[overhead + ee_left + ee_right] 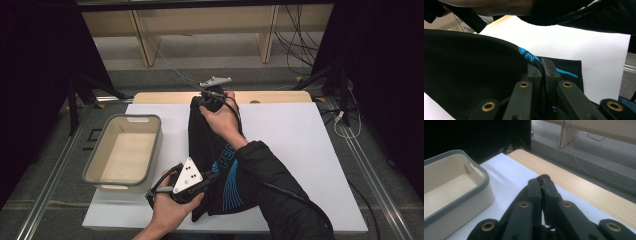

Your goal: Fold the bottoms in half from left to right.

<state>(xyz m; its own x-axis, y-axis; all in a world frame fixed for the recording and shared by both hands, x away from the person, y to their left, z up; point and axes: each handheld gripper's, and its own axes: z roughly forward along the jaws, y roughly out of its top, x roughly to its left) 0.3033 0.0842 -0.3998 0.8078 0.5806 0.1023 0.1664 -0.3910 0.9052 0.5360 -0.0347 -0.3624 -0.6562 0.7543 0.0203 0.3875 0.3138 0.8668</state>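
Meanwhile both jaws pinch the black garment (212, 150) beside the beige bin (125, 150).

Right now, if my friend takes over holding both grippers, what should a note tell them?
Left gripper: fingers shut on the near end of the black garment, which has blue print.
Right gripper: fingers shut on the garment's far end, close to the table's far edge.
The garment lies lengthwise on the white table cover, pinched at both ends. The beige bin sits to its left, with nothing in it.
Done: both ends gripped.
Left: probably fold the garment and put it in the bin.
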